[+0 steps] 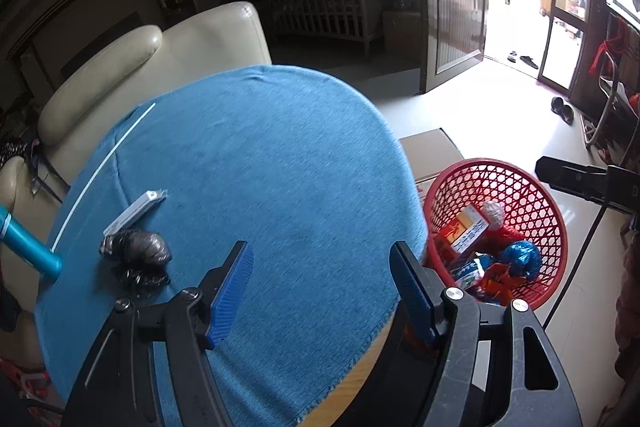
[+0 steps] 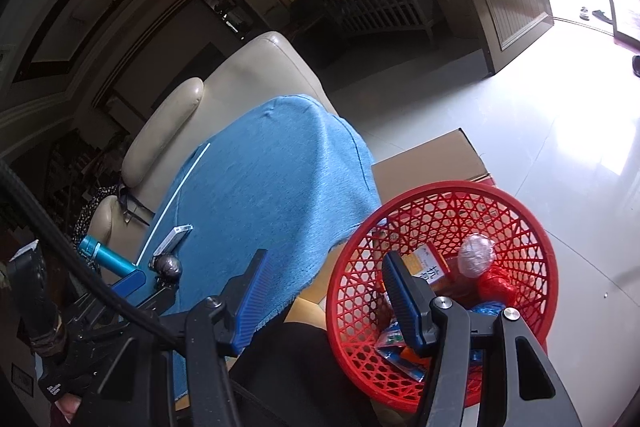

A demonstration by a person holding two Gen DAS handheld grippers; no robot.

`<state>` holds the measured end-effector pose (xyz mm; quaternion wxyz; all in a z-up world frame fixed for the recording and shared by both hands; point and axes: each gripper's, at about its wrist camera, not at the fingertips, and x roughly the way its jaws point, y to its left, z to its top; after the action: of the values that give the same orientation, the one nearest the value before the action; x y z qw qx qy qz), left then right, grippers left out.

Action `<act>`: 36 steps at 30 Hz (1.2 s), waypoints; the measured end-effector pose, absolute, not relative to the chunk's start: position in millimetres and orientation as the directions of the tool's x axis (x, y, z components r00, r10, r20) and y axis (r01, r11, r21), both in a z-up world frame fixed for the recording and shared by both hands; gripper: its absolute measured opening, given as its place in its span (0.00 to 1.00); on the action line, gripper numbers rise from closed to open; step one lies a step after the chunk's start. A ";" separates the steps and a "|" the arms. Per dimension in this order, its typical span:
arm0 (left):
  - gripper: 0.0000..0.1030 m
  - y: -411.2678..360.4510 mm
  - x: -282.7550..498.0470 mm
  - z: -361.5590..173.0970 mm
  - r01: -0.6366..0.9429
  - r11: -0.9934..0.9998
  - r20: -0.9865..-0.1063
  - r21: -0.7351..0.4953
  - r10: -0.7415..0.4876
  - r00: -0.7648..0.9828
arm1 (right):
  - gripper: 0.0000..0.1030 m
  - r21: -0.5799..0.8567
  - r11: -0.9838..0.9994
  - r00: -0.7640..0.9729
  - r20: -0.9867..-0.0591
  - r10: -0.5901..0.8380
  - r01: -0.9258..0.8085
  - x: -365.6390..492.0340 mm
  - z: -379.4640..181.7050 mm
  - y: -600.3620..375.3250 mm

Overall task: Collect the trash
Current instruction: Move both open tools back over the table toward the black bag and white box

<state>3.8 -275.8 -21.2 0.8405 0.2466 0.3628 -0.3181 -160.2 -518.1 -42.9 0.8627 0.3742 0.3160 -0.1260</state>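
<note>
On the blue tablecloth (image 1: pixel 260 155) lie a crumpled black plastic bag (image 1: pixel 138 255), a small white-grey box (image 1: pixel 134 213), a thin white stick (image 1: pixel 100 171) and a teal tube (image 1: pixel 28 239). My left gripper (image 1: pixel 324 283) hovers over the cloth's near edge, right of the bag, open and empty. The red mesh basket (image 1: pixel 460 183) stands right of the table and holds an orange box (image 2: pixel 428 267), a clear plastic wad (image 2: pixel 476 259) and red and blue wrappers. My right gripper (image 2: pixel 328 295) hangs open and empty, its jaws standing either side of the basket's rim (image 2: pixel 440 193).
A cardboard box (image 2: pixel 432 159) sits behind the basket on the pale tiled floor. A cream sofa (image 1: pixel 160 67) backs the table. A black device with a cable (image 1: pixel 580 179) juts in at the right. A gloved hand (image 2: pixel 60 379) shows at the lower left.
</note>
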 end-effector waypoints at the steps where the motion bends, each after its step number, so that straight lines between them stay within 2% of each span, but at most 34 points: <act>1: 0.69 -272.6 5.2 -21.6 0.709 0.681 -0.768 0.181 -0.353 0.535 | 0.60 0.564 0.691 0.768 -0.640 0.020 0.452 -159.3 -42.3 -516.9; 20: 0.69 -197.7 43.4 -13.7 0.532 0.823 -0.734 0.198 -0.236 0.637 | 0.60 0.538 0.736 0.760 -0.648 0.048 0.412 -139.2 -34.6 -487.5; 36: 0.69 -159.5 52.4 -17.2 0.458 0.868 -0.729 0.191 -0.187 0.659 | 0.60 0.516 0.778 0.751 -0.654 0.087 0.358 -117.5 -29.5 -455.1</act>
<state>52.4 -159.5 -17.2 0.8923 0.1823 0.3715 -0.1808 -117.5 -455.1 -29.5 0.8779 0.3240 0.3440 -0.0771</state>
